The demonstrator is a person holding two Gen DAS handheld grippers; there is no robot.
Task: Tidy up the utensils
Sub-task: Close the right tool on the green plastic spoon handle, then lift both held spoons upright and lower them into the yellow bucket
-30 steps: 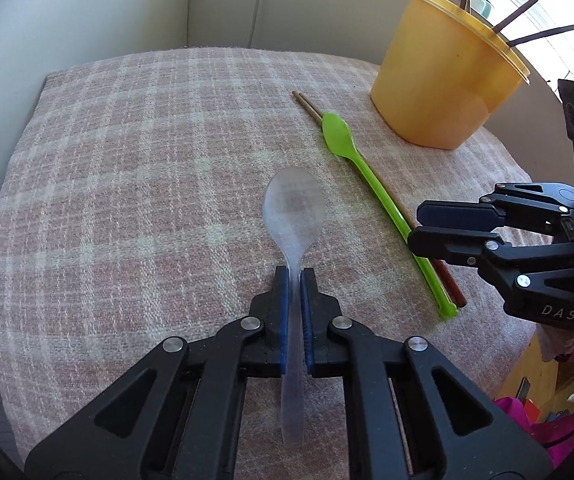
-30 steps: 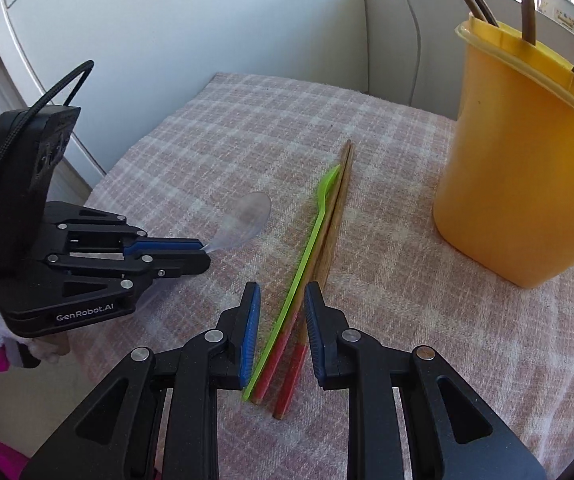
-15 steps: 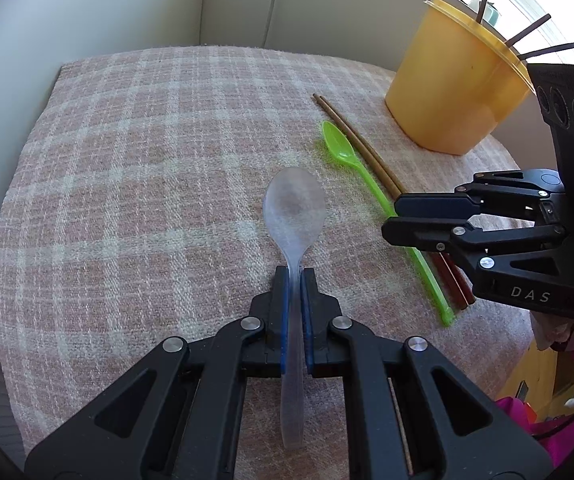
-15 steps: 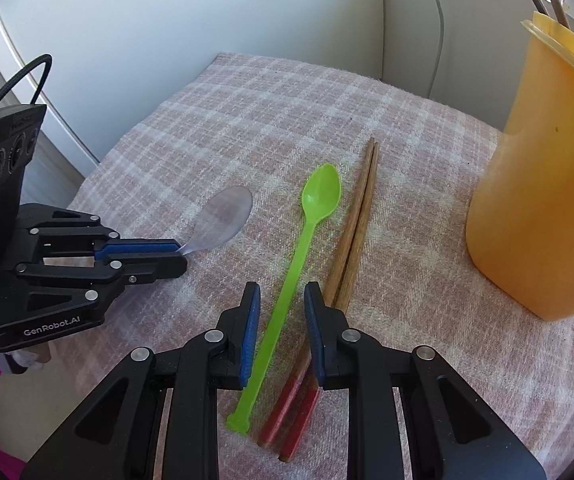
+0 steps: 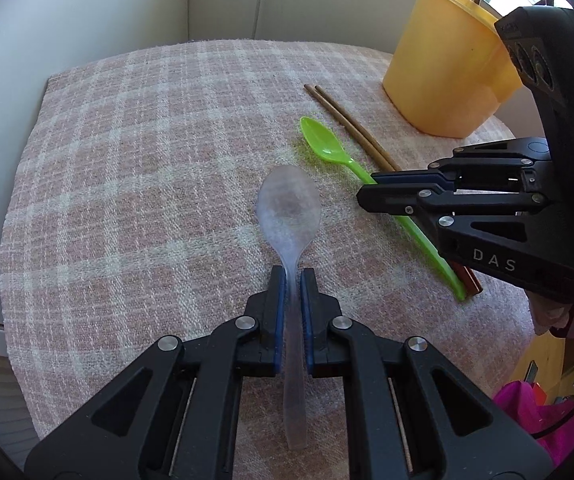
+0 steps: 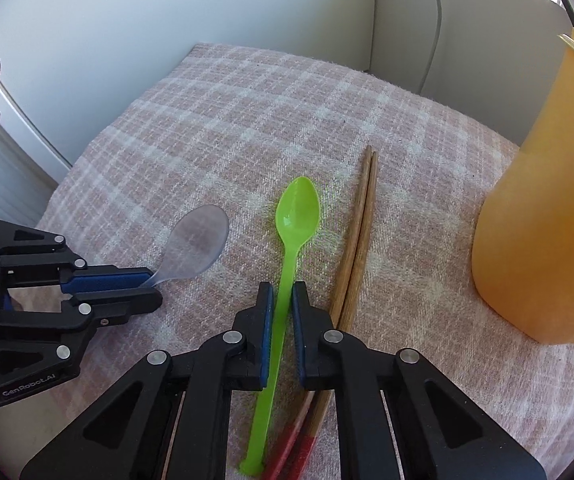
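My left gripper (image 5: 292, 280) is shut on the handle of a clear plastic spoon (image 5: 289, 208), held just above the checked cloth; the spoon also shows in the right wrist view (image 6: 199, 246). My right gripper (image 6: 283, 294) is open, its fingers either side of the handle of a green spoon (image 6: 297, 216) lying on the cloth. In the left wrist view the green spoon (image 5: 325, 146) runs under the right gripper (image 5: 367, 192). A pair of wooden chopsticks (image 6: 359, 224) with red ends lies right of the green spoon. A yellow tub (image 5: 443, 80) holds dark utensils at the back right.
The pink checked cloth (image 5: 147, 160) covers a small round-edged table against a white wall. A cable (image 6: 433, 28) hangs down the wall behind. The yellow tub (image 6: 547, 220) stands close to the right of the chopsticks. The table edge lies near both grippers.
My right gripper has moved forward and left so its fingers now straddle the green spoon's handle. My left gripper still holds the clear spoon, shifted slightly.
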